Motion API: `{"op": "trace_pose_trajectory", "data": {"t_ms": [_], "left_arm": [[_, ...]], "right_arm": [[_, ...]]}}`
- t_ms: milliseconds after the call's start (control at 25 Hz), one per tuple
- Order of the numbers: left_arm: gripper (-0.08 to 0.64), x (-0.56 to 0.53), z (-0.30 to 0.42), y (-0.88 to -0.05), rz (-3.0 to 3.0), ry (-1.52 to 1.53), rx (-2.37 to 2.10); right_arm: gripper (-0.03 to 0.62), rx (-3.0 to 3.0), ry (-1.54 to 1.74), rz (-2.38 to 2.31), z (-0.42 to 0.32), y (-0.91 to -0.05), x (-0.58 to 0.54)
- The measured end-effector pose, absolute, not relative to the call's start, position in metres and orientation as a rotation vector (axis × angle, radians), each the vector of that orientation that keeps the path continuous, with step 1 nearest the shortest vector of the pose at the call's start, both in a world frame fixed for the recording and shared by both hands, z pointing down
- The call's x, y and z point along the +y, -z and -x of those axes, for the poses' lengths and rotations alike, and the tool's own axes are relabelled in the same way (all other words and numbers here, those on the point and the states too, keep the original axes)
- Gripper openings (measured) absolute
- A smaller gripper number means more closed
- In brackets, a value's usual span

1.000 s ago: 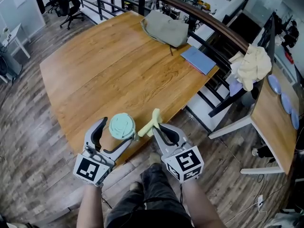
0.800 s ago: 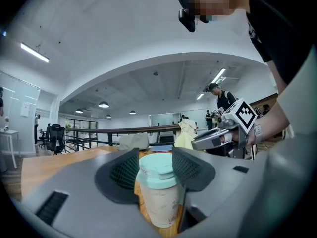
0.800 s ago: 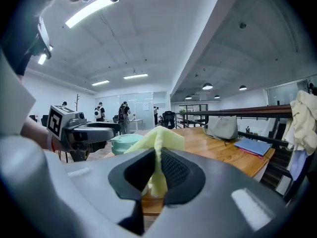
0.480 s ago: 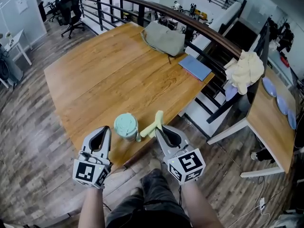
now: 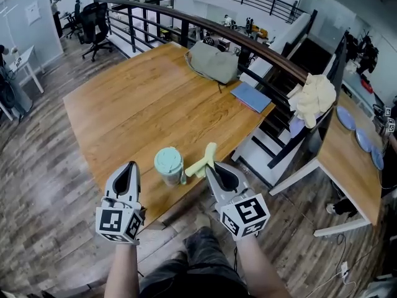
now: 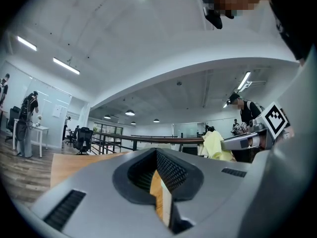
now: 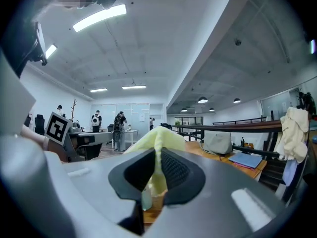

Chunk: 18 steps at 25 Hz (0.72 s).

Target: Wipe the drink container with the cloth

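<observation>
The mint-lidded drink cup (image 5: 169,164) stands upright near the front edge of the wooden table (image 5: 136,110), lower centre of the head view. Just right of it hangs the yellow cloth (image 5: 203,159), pinched between the jaws of my right gripper (image 5: 209,166); whether the cloth touches the cup I cannot tell. My left gripper (image 5: 131,168) sits left of the cup, apart from it, jaws clenched together on nothing. Farther up the table lie a grey bag (image 5: 214,63) and a blue folder (image 5: 252,96).
</observation>
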<state>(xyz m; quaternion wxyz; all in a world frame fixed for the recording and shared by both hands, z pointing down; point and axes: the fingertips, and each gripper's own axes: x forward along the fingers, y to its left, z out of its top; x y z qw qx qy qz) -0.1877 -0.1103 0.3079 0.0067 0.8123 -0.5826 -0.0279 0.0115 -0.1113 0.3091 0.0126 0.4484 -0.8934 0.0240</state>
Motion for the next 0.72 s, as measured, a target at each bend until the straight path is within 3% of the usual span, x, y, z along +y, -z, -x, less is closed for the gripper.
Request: {"op": "trace_pose_trajectory", "data": {"t_ms": [720], "left_arm": [[-0.003,-0.055,0.201,-0.282,-2.565,0.155,-1.816]], "right_arm": [[0.043,-2.821,-0.011,-1.439,-0.002,-0.277,-0.055]]}}
